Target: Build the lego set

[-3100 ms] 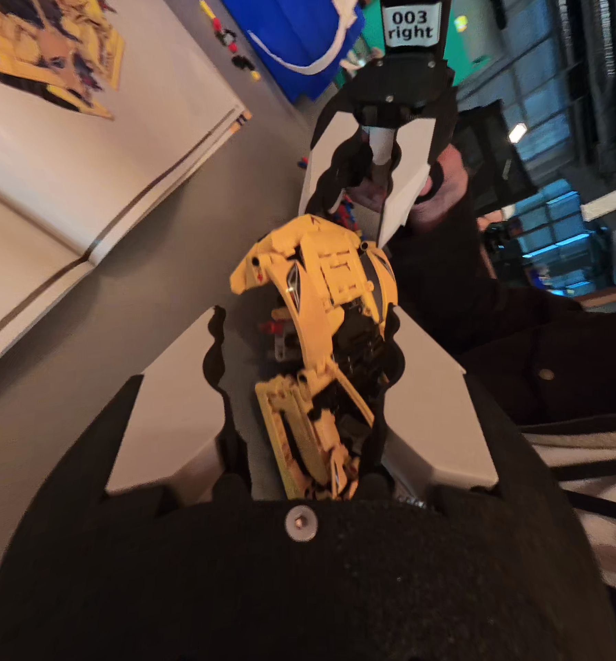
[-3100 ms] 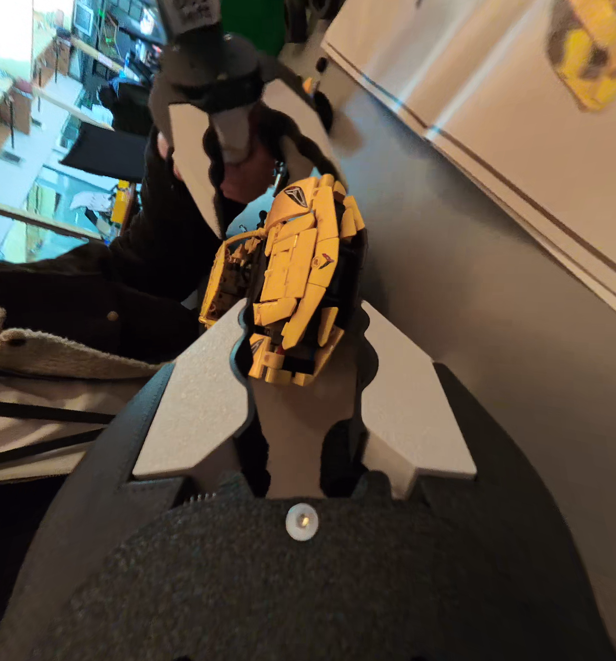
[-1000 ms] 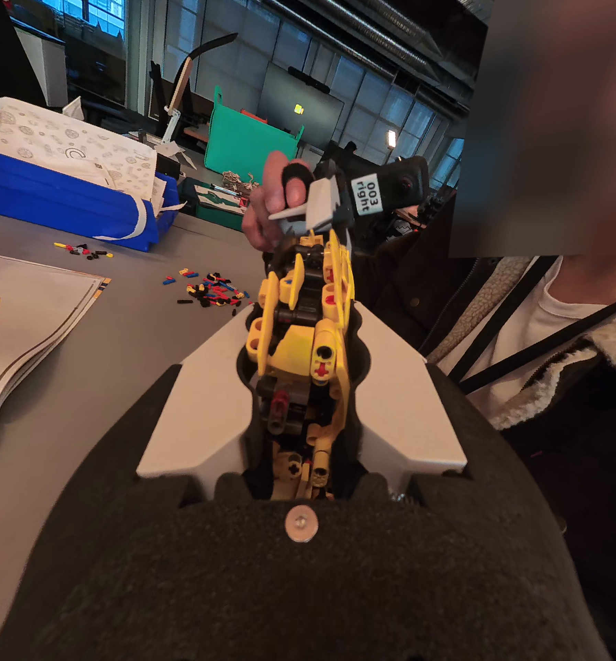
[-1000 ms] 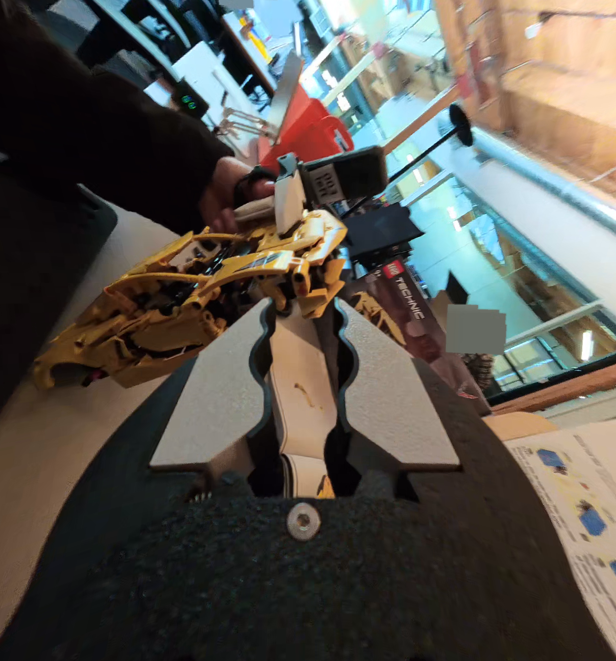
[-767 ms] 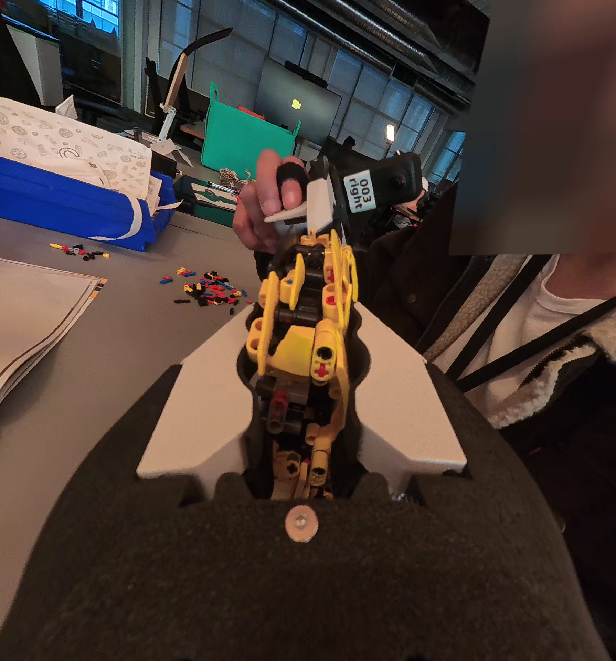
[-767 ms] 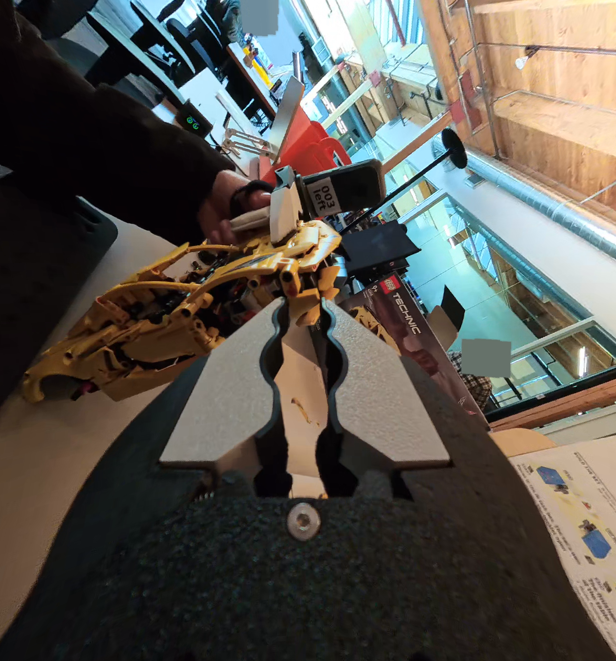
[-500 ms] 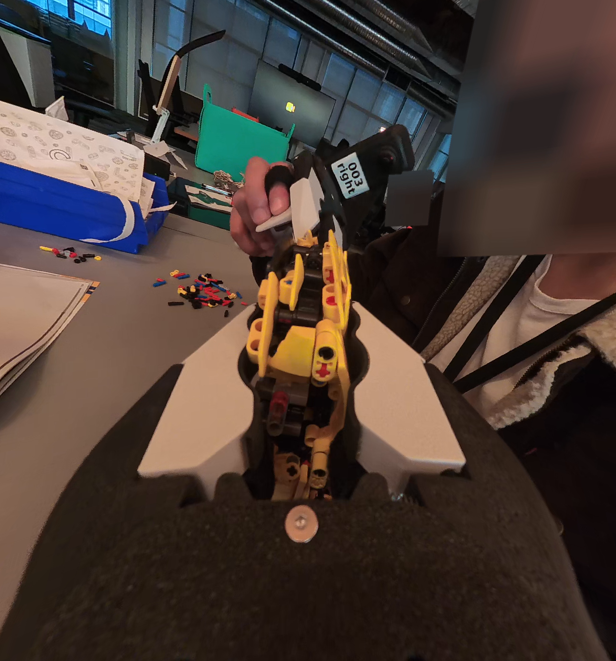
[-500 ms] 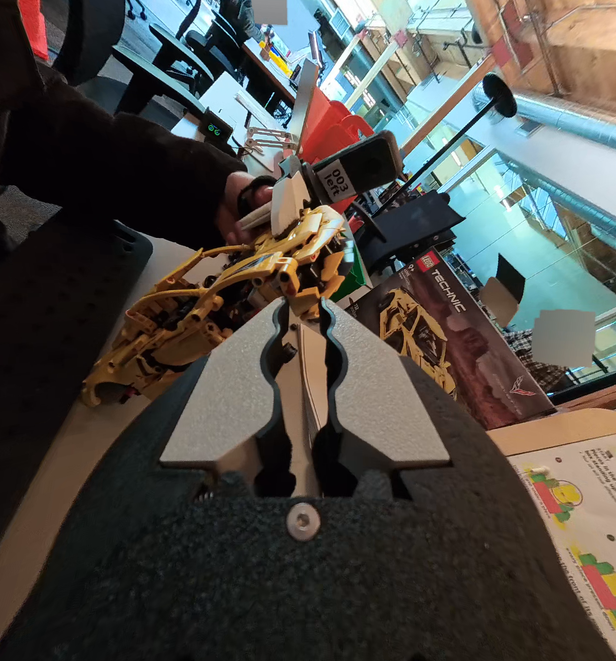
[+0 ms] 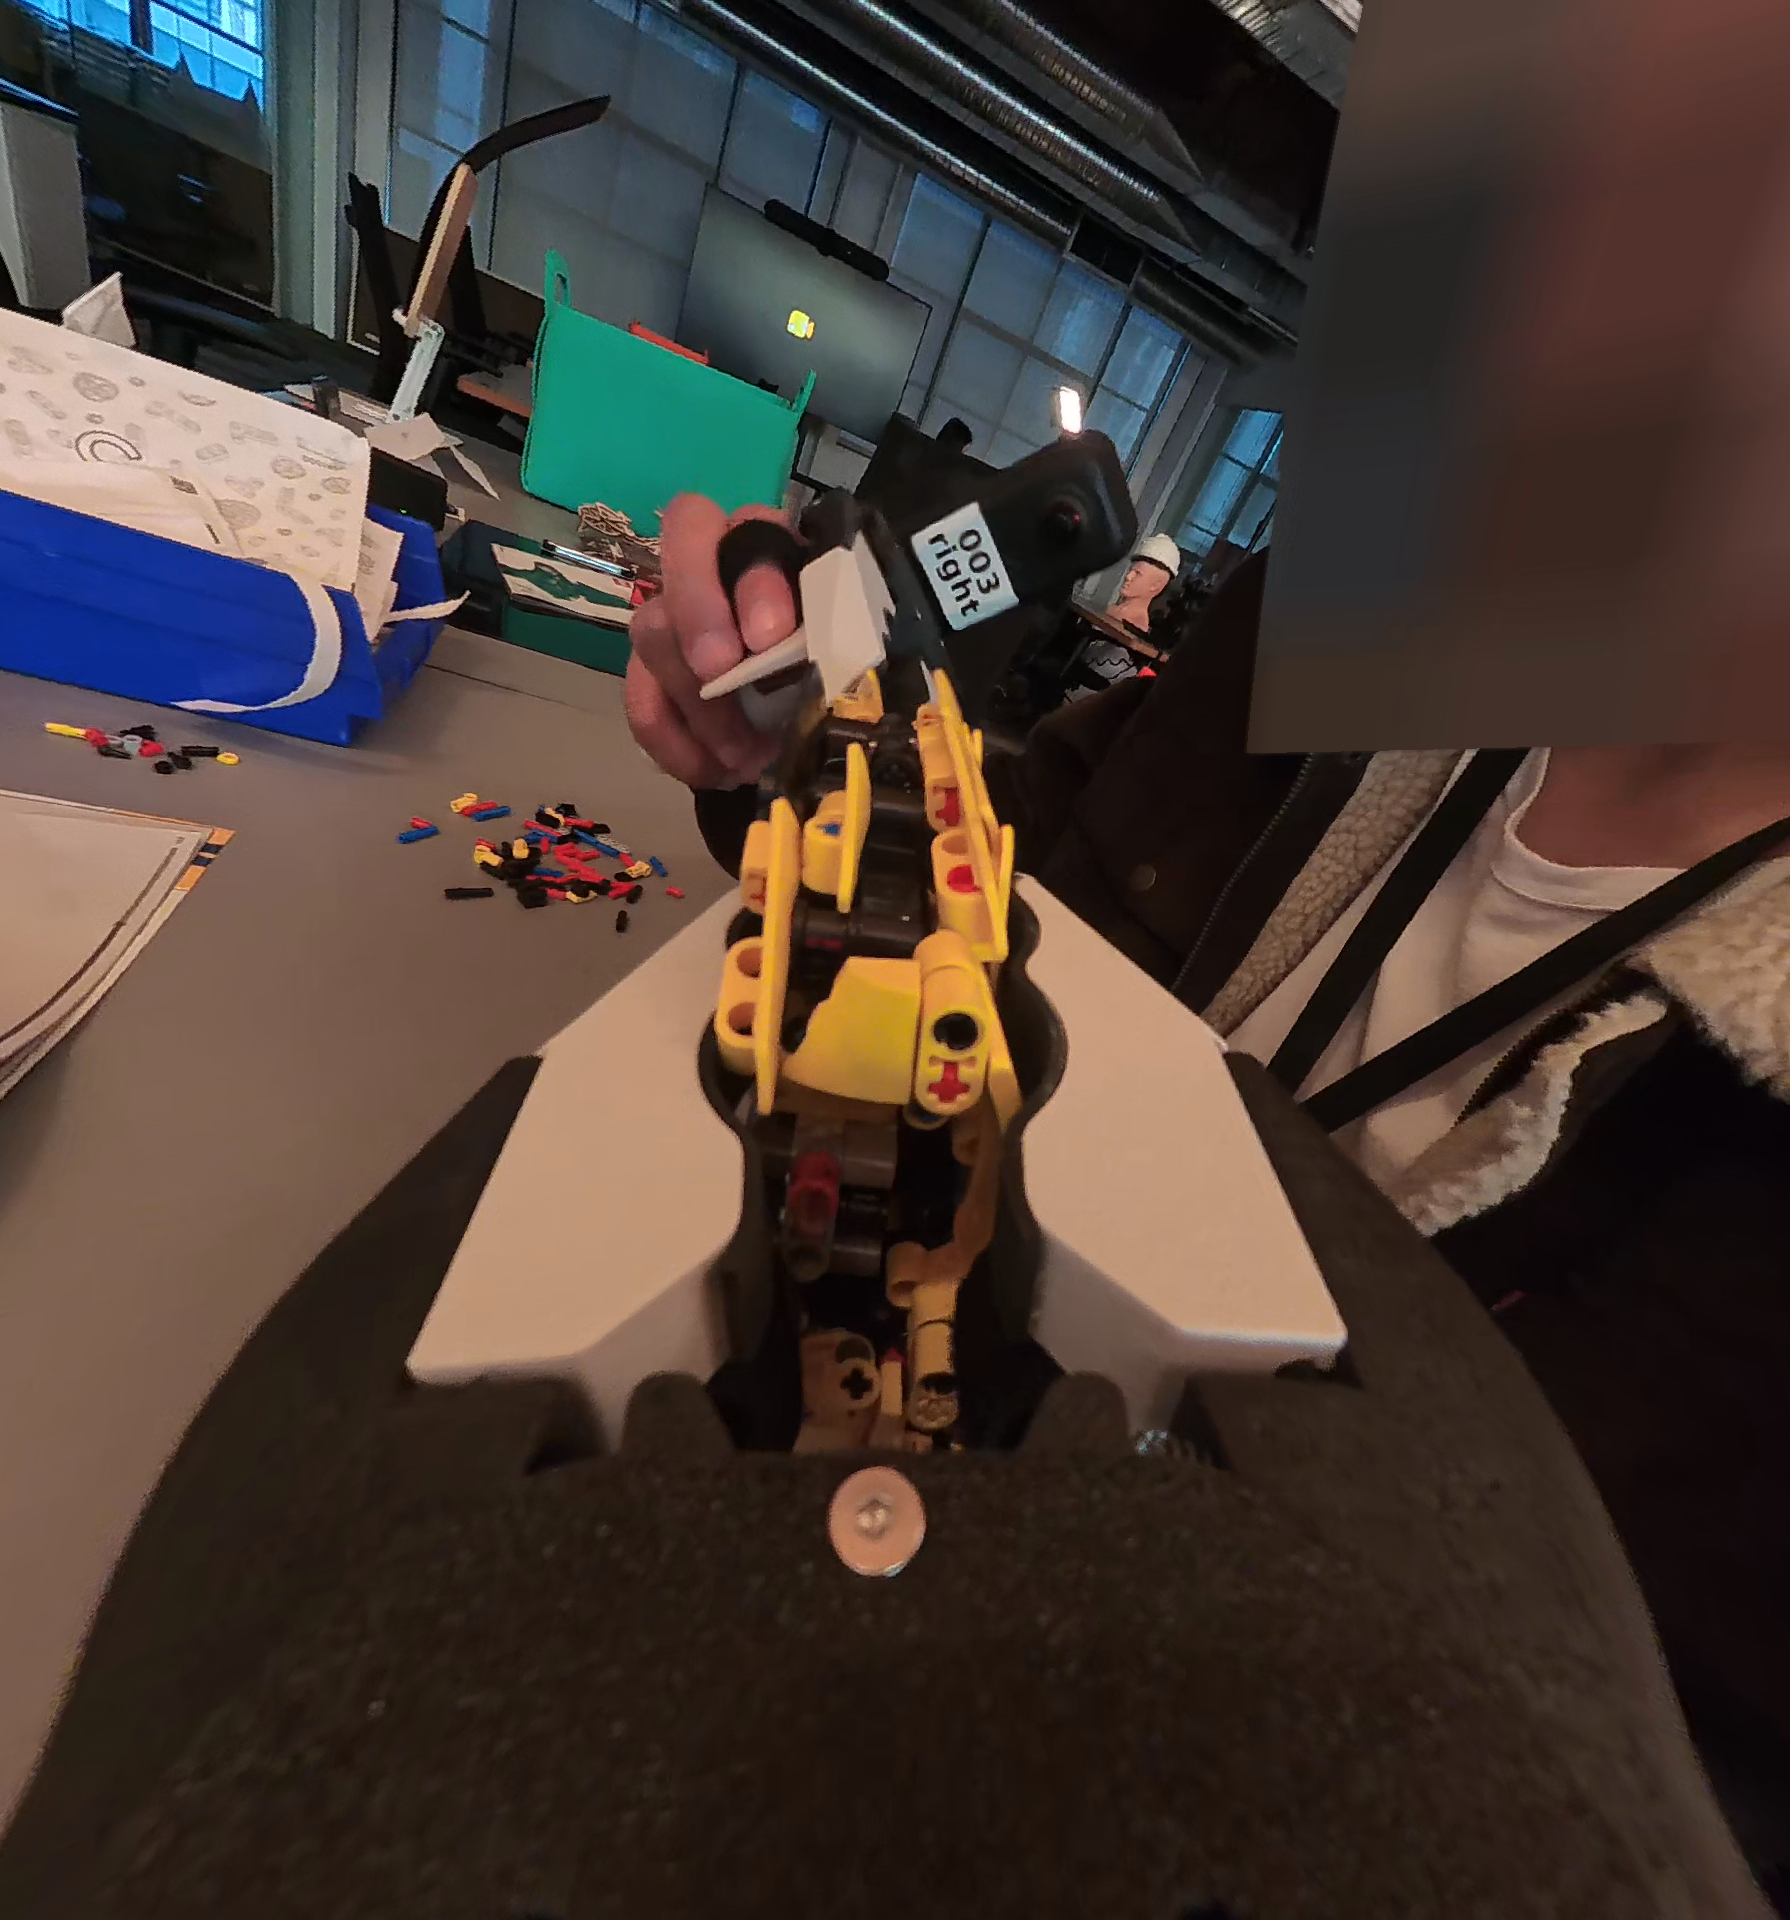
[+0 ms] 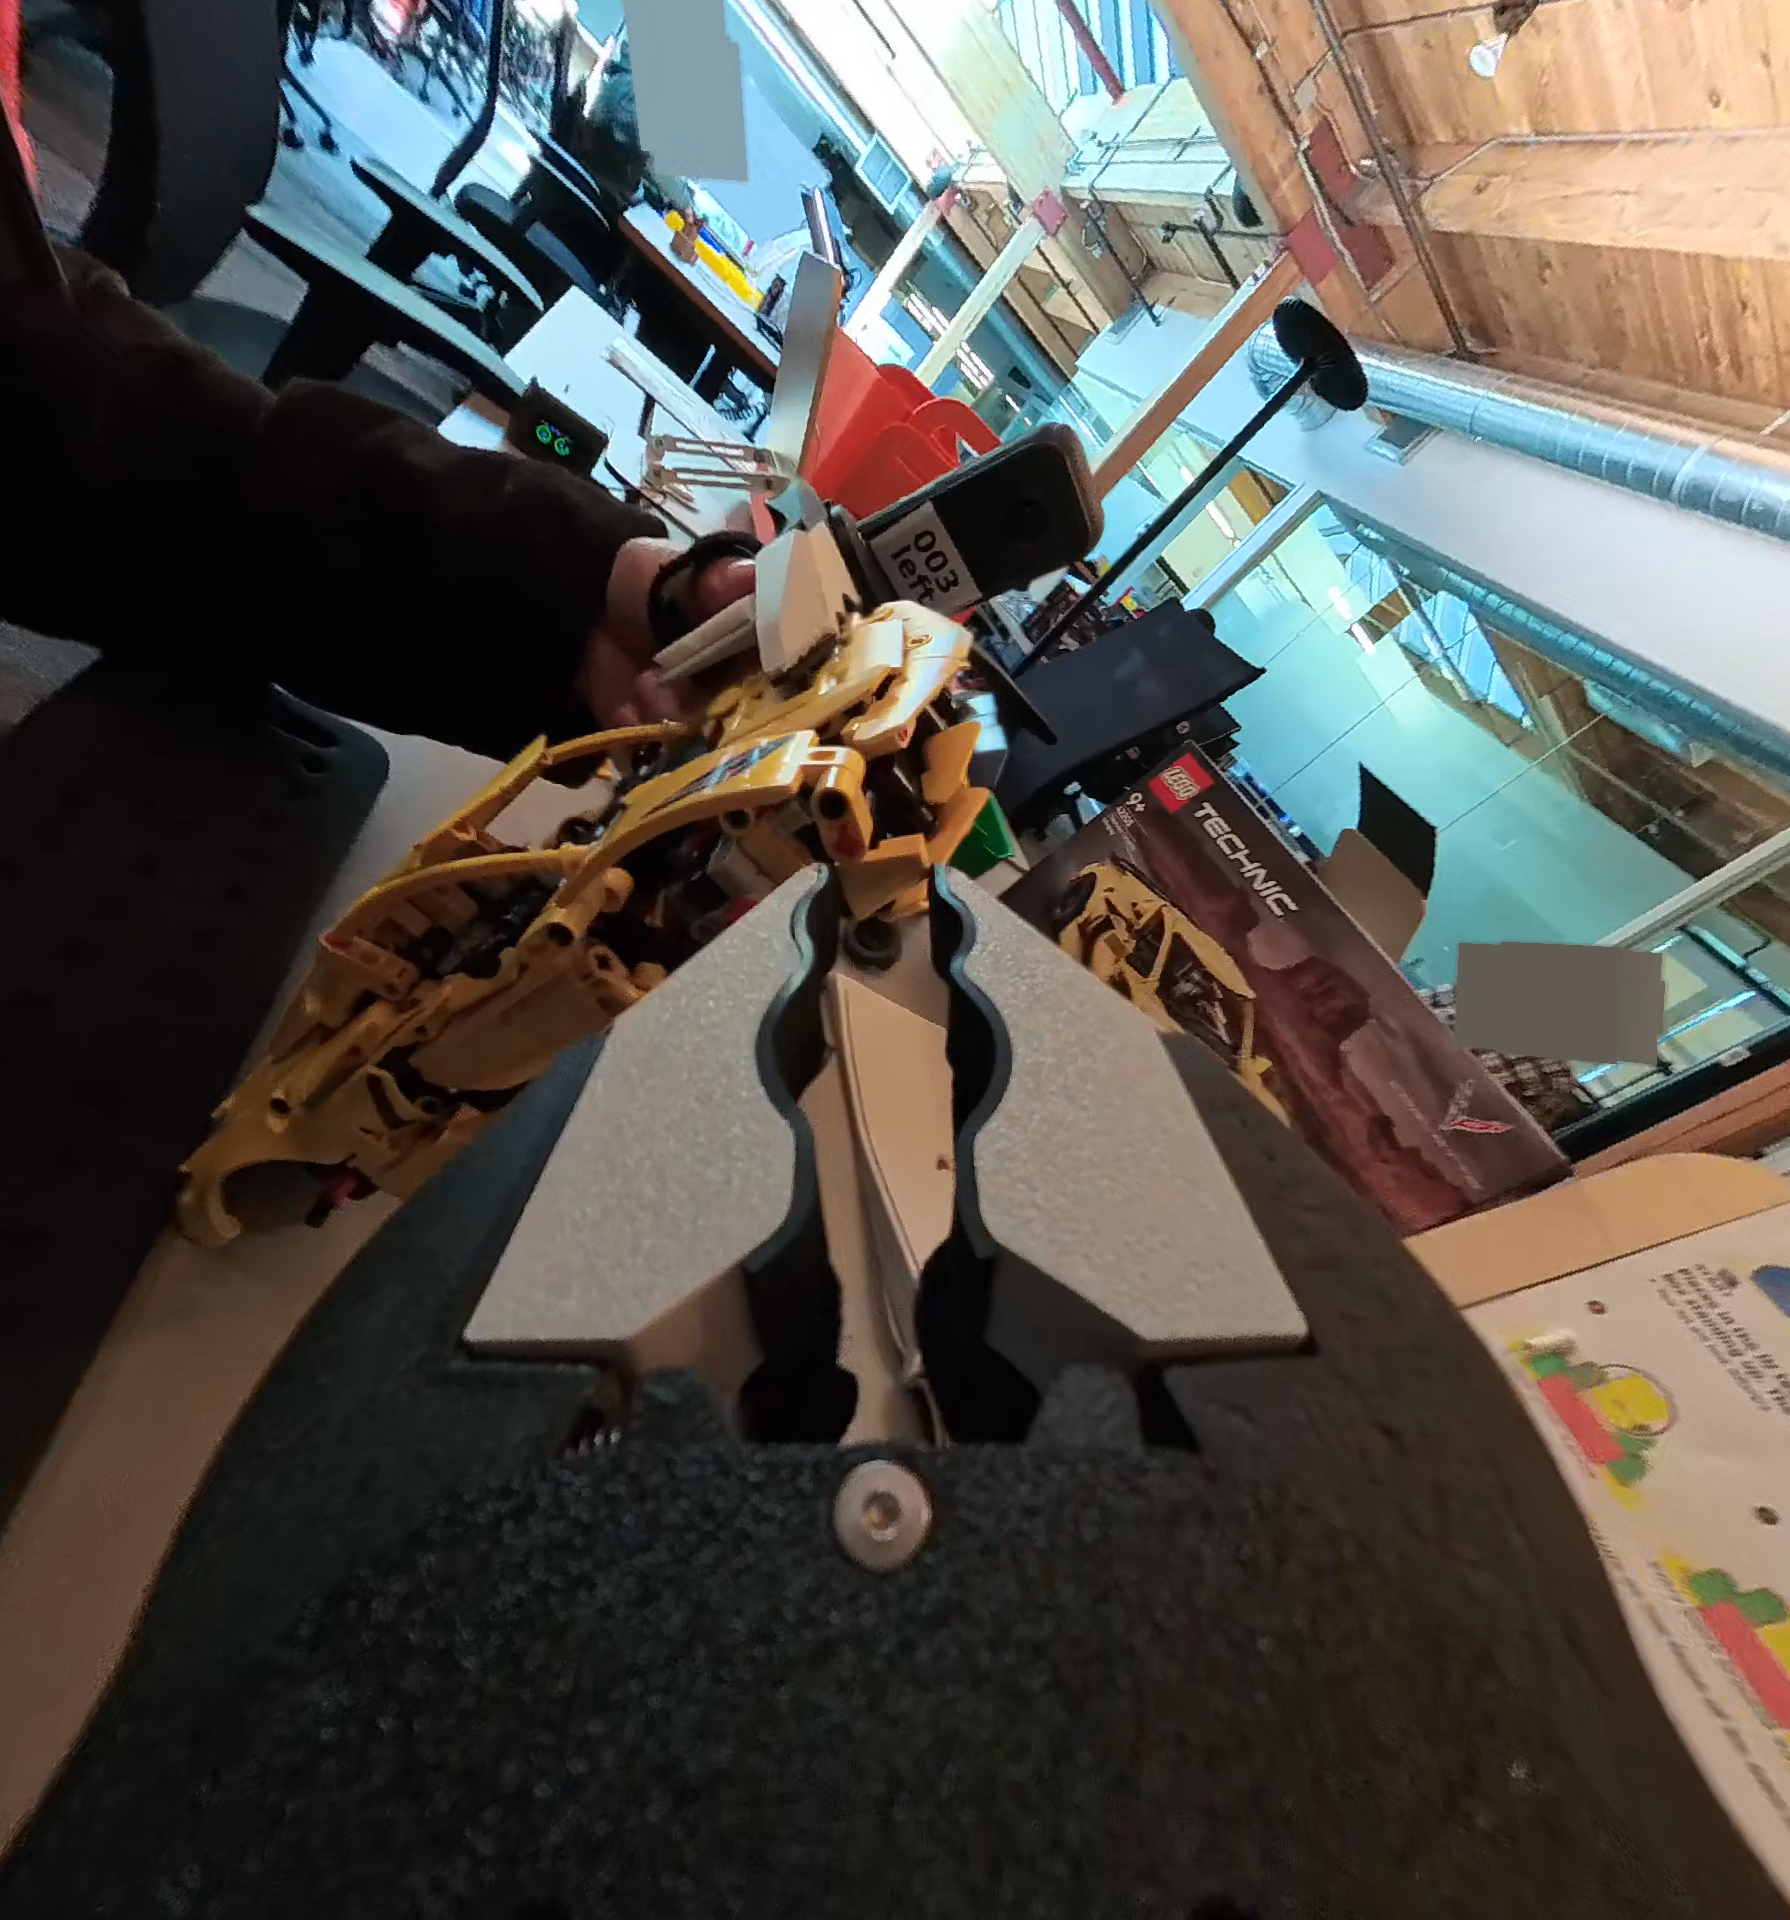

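A part-built yellow and black lego car (image 9: 870,997) is held in the air between both grippers. My left gripper (image 9: 875,935) is shut on one end of it, which fills the gap between my fingers. My right gripper (image 9: 849,665), held by a hand, sits at the car's far end. In the right wrist view the car (image 10: 517,956) stretches away to the left. My right gripper (image 10: 878,899) is nearly closed, with a small yellow and black part of the car pinched at its tips. The left gripper (image 10: 797,623) clamps the car's far end.
Loose small lego pieces (image 9: 558,852) lie on the grey table (image 9: 299,1039), with a smaller group (image 9: 132,743) near a blue bin (image 9: 143,623). An open instruction booklet (image 9: 39,935) lies at the left. The set's box (image 10: 1286,987) and a printed sheet (image 10: 1701,1507) are at the right. The person's torso (image 9: 1493,987) is close behind the car. Across from one pair of fingers to the other is roughly 6 cm.
Three seconds ago the car hung nose-down over the table; now it is held level in front of the person. Over the last second the right gripper tilted and its jaws narrowed on the car's end.
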`<state>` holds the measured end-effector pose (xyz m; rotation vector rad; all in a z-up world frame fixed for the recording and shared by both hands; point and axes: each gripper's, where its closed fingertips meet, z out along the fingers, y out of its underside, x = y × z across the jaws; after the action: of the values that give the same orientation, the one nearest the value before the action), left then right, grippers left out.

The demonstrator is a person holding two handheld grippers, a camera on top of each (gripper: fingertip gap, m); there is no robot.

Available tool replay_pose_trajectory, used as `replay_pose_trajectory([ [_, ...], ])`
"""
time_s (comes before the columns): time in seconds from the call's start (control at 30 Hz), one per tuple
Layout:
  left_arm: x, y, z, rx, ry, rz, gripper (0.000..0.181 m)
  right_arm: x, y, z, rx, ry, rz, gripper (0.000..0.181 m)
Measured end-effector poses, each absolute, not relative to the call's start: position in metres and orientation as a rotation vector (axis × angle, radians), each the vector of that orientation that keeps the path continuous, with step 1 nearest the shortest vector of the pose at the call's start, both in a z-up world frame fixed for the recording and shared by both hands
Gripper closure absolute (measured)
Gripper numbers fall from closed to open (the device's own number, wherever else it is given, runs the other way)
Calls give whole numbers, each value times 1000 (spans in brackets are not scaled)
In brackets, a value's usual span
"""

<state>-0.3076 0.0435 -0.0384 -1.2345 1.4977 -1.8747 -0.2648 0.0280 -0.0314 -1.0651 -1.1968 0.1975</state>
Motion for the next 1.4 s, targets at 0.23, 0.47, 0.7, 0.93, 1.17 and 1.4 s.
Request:
replay_pose_trajectory([
  [0.23, -302, 44, -34, -1110, 1463, -1769, 132, -269, 22, -27, -1025, -1160, 223, 167],
  [0.47, -307, 31, -29, -1035, 1500, -1794, 132, -273, 14, -26, -966, -1165, 300, 168],
  [0.7, -307, 26, -5, -946, 1424, -1856, 133, -274, 14, -27, -965, -1164, 311, 169],
  [0.93, -304, 29, -18, -1189, 1539, -1707, 136, -273, 17, -27, -968, -1179, 261, 169],
  [1.17, -305, 14, -39, -1422, 1997, -1404, 135, -278, 10, -26, -943, -1219, 259, 170],
  [1.4, -293, 8, -34, -1597, 1972, -1521, 138, -274, 12, -26, -947, -1220, 244, 170],
])
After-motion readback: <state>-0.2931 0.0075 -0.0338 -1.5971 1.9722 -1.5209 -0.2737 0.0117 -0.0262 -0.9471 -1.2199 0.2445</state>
